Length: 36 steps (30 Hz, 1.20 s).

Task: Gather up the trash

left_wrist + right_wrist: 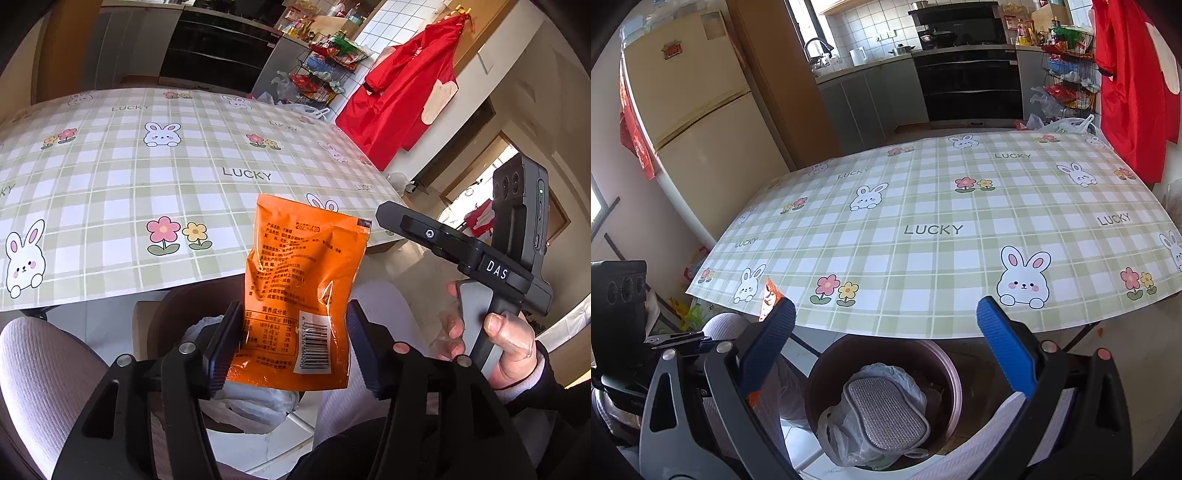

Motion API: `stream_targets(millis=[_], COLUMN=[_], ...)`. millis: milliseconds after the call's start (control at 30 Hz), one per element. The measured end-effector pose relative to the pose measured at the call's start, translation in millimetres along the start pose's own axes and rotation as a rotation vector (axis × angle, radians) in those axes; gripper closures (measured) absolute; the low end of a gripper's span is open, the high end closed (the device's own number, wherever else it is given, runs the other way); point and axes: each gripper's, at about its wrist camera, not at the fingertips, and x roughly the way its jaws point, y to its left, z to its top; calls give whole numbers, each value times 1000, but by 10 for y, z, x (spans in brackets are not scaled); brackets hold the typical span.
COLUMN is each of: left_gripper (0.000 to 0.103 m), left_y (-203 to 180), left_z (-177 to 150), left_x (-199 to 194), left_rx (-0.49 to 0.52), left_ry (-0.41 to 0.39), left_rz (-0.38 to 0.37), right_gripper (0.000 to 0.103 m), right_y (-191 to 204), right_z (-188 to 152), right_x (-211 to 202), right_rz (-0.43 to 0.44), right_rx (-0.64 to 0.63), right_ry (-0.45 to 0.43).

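The left hand-held gripper has an orange plastic snack packet with black print and a white barcode label standing upright between its two dark ribbed fingers. The left finger lies against the packet's edge, while a narrow gap shows between the right finger and the packet's other edge, so the jaws stand parted around it and do not pinch it. Directly below this hand-held gripper, partly hidden by the packet, sits a round dark brown bin holding crumpled white plastic. Ahead of the fingers stretches the worktop, covered by a green-and-white checked cloth printed with rabbits, flowers and the word LUCKY. To the right of the left hand-held gripper a bare hand grasps the grey handle of the other tool.

The right hand-held gripper is wide open with nothing between its blue-padded fingers. Below and between them the round dark brown bin stands on the floor by the worktop's near edge, containing a clear plastic bag and a grey mesh-textured pad lying on top. To the left of the left blue finger, a corner of the orange packet shows.
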Motion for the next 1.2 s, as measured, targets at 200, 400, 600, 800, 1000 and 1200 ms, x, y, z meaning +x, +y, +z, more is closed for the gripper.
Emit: stream_targets(millis=[200, 400, 600, 800, 1000, 1200], left_gripper=[44, 37, 30, 30, 28, 27], left_y=[-3, -93, -165, -70, -31, -7], left_z=[-14, -21, -35, -23, -7, -1], left_x=[31, 126, 159, 130, 99, 86], left_rx=[0, 43, 81, 33, 21, 13], left_ry=[20, 67, 76, 61, 51, 46], left_rz=[-13, -22, -23, 2, 8, 13], right_gripper=[6, 6, 6, 6, 6, 6], right_y=[6, -31, -66, -76, -80, -79], right_z=[-6, -17, -22, -22, -19, -19], right_x=[4, -7, -10, -14, -13, -13], right_rz=[0, -4, -8, -12, -12, -13], right_rx=[3, 13, 24, 25, 25, 26], right_ry=[2, -3, -2, -1, 0, -1])
